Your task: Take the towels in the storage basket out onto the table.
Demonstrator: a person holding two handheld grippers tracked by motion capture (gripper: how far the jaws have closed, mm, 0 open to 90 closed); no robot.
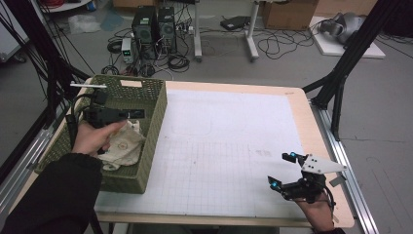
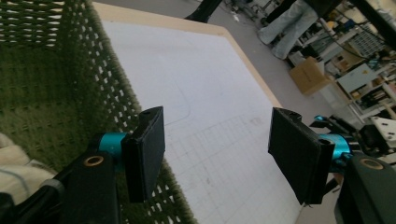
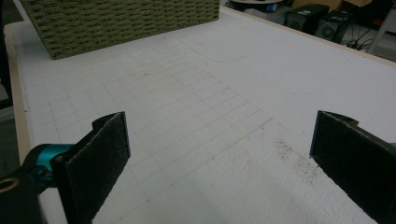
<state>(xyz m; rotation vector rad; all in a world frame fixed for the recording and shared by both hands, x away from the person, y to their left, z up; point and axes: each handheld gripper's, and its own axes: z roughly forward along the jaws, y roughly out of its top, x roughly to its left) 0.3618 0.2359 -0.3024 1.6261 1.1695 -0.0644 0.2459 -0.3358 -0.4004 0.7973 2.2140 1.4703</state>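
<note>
A green woven basket (image 1: 157,122) stands at the table's left side, with a cream cloth (image 1: 124,144) crumpled inside it. My left gripper (image 1: 138,114) hovers inside the basket just above the cloth, pointing right toward the basket's wall. In the left gripper view its jaws (image 2: 217,158) stand open with nothing between them, the basket wall (image 2: 116,98) runs below, and the cloth (image 2: 11,163) peeks in at the left edge. My right gripper (image 1: 281,169) rests low over the white gridded mat (image 1: 229,141) near the front right corner. It is open and empty (image 3: 219,158), facing the basket (image 3: 121,21).
A white stick (image 1: 87,85) lies across the basket's back left rim. The wooden table edge (image 1: 311,126) borders the mat on the right. Black stand legs (image 1: 341,83) rise beside the table's right rear corner. Computers and cables (image 1: 156,29) sit on the floor behind.
</note>
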